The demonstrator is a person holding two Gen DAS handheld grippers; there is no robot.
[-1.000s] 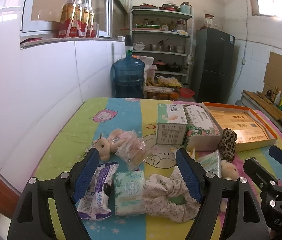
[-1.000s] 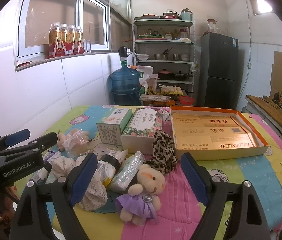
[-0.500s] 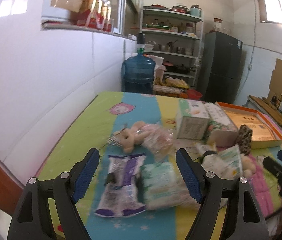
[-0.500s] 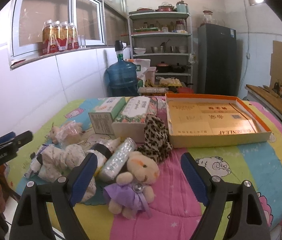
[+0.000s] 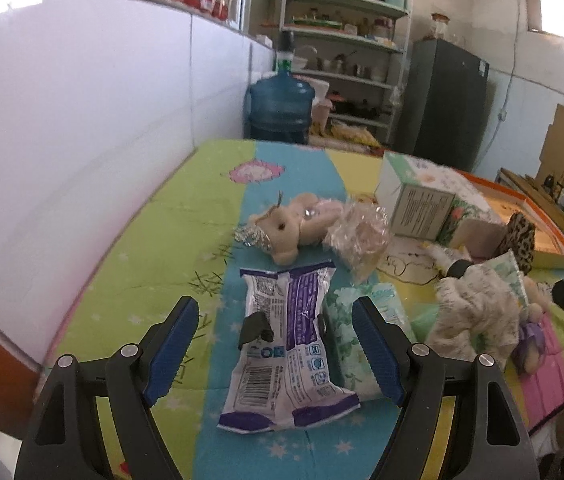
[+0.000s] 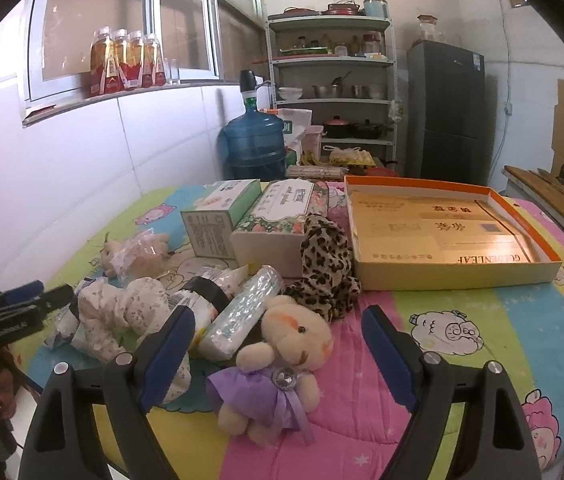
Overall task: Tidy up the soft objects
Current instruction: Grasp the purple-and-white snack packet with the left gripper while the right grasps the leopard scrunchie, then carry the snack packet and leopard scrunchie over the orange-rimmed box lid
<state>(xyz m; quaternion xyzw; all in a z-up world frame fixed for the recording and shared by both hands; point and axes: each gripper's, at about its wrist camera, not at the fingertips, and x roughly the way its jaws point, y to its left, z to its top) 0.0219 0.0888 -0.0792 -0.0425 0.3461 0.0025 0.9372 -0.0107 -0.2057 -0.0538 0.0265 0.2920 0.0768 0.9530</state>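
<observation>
My left gripper point(image 5: 276, 346) is open and empty, its jaws either side of a purple and white packet point(image 5: 288, 340). A green tissue pack point(image 5: 364, 332) lies to its right, then a white floral scrunchie point(image 5: 474, 312). A beige bear point(image 5: 290, 228) and a clear crinkly bag point(image 5: 360, 236) lie farther back. My right gripper point(image 6: 278, 352) is open and empty, just behind a plush bear in a purple dress point(image 6: 282, 364). A leopard-print pouch point(image 6: 324, 264) and a silver tissue pack point(image 6: 244, 312) lie beyond it.
An orange-rimmed open box point(image 6: 442, 232) sits at the right on the colourful cloth point(image 6: 522, 320). A green carton point(image 6: 218, 216) and a floral tissue box point(image 6: 282, 224) stand behind the pile. A white wall point(image 5: 82, 120) runs along the left. A blue water jug point(image 6: 252, 144) stands behind.
My left gripper has pulled back and swung left, from over the scrunchie and green pack to the purple packet. My right gripper has drawn slightly closer to the purple-dressed bear.
</observation>
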